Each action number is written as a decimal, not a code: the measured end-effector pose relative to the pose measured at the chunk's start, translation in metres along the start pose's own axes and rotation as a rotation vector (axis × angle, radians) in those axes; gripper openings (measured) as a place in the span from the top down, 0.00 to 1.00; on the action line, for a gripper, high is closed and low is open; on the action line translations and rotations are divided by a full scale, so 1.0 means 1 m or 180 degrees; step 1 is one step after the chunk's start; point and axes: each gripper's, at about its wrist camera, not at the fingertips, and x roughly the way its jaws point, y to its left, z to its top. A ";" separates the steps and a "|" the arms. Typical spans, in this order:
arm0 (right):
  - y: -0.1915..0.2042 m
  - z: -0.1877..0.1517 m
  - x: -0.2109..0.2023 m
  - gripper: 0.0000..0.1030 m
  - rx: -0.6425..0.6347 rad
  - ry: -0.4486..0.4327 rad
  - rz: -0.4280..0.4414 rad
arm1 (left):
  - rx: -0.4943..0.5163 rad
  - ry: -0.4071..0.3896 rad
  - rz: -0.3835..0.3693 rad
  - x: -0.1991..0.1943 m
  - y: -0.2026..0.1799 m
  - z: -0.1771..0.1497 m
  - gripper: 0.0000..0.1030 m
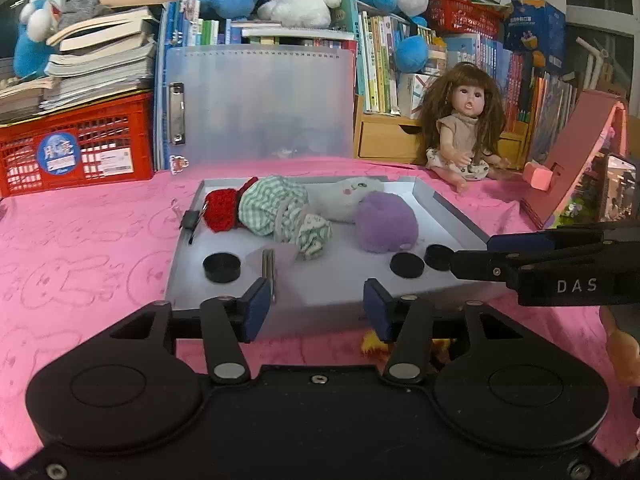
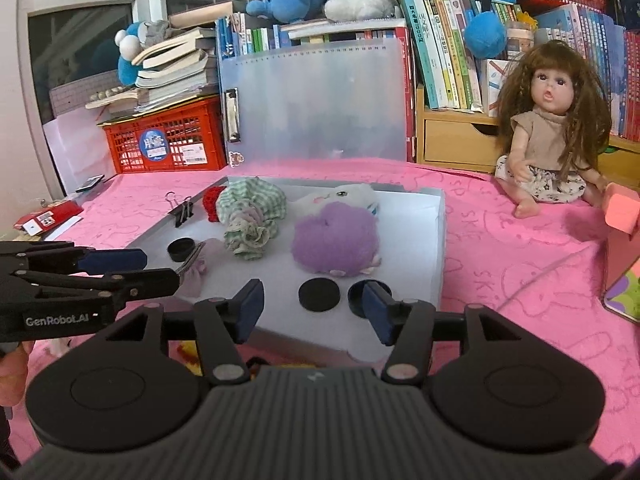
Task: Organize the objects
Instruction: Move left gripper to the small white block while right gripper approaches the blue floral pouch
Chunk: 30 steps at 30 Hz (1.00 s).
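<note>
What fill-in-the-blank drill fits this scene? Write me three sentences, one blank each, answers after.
1. The purple plush lies inside the grey ____.
2. The black binder clip is clamped on the tray's ____ edge, as seen here.
3. The doll with long brown hair sits on the ____ cloth, outside the tray.

Missing words: tray; left; pink

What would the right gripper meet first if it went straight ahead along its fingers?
Probably the near edge of the grey tray, then the black disc lying just past the open right gripper. The purple plush sits farther along that line; depth is uncertain.
</note>
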 end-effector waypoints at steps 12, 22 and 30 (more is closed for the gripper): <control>0.028 -0.032 -0.035 0.14 -0.0237 -0.0095 0.0124 | 0.0077 -0.0171 0.0314 -0.059 -0.001 -0.042 0.33; 0.054 -0.053 -0.052 0.08 -0.0506 -0.0162 0.0335 | -0.0040 -0.0128 0.0540 -0.074 0.017 -0.062 0.27; 0.079 -0.067 -0.056 0.08 -0.0816 -0.0152 0.0418 | -0.0167 -0.0052 0.0632 -0.067 0.031 -0.068 0.27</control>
